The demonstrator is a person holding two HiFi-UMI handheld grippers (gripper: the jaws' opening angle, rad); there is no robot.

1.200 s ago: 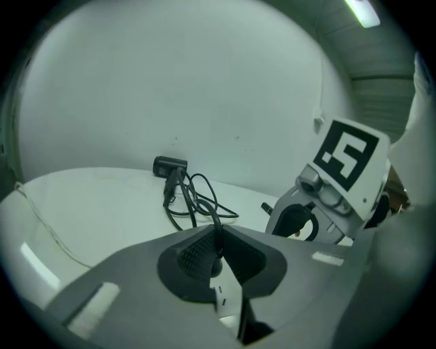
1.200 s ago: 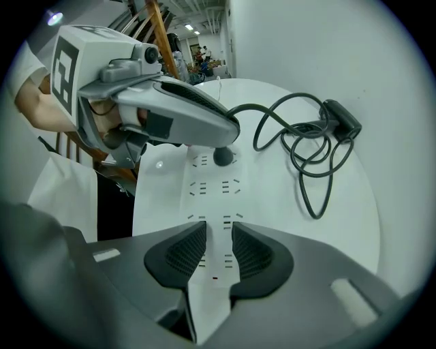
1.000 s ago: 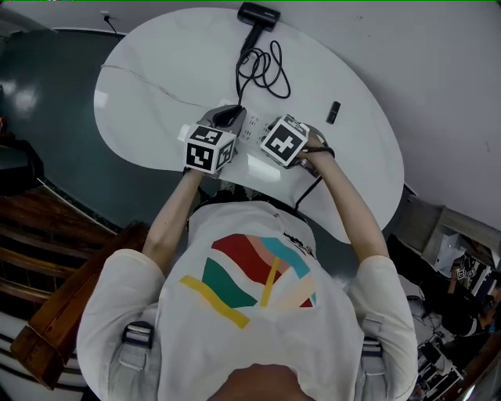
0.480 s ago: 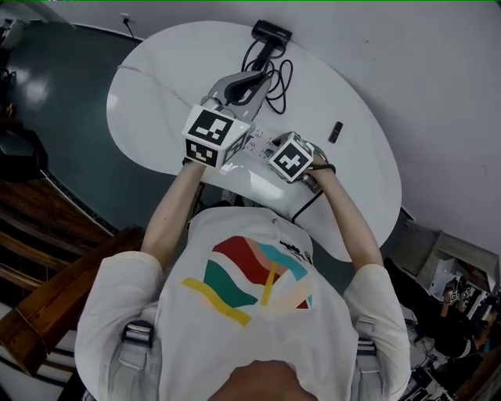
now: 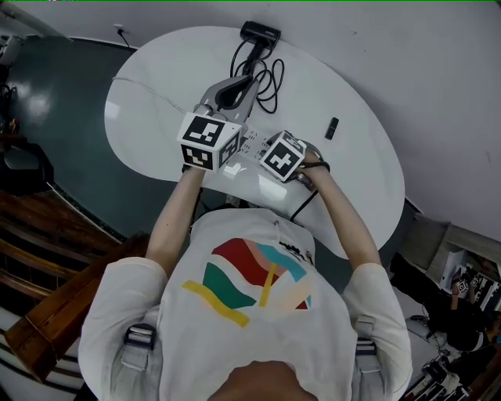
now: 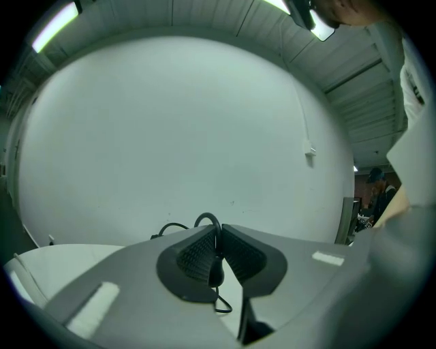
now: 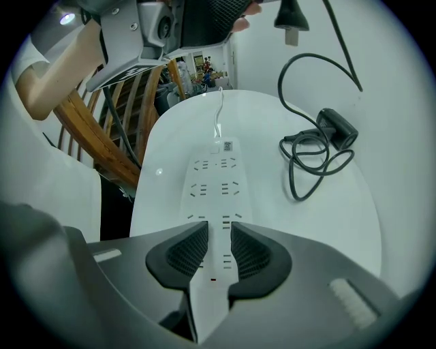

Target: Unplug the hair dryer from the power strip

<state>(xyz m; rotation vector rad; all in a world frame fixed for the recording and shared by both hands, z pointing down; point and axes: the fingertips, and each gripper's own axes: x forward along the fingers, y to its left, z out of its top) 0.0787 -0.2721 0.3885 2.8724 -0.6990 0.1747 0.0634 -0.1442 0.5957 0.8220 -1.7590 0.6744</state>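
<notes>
White, glossy desk (image 5: 149,94), oval, taken first from the head view. The power strip (image 5: 252,141) lies close to the near rim, just in front of the person. The right tool (image 5: 275,153) points steeply down onto its near end, presumably to pin the strip so it does not lift with the pull. The left tool (image 5: 235,88) is held up, roughly level, over the strip's far part. The hair dryer (image 5: 258,34) sits at the far rim by the wall, its cord (image 5: 266,74) coiled between dryer and strip. A small black object (image 5: 332,127) lies well apart to the right. The left half of the desk is bare, the best room for laying the cord down.

Left gripper view: pads nearly pressed together, pinching the thin black cord, which loops above them and trails below. Only wall ahead, so this tool is clear of the desk with nothing to strike.

Right gripper view: pads set against the sides of the strip, the jaws having just drawn in a little. The plug (image 7: 289,19) hangs in the air beneath the left tool, prongs down, well above the sockets, which all look empty. Judgement: the unplugging is done. The desk rim runs close on the strip's left, with a drop beyond; the cord coil lies near on its right.
</notes>
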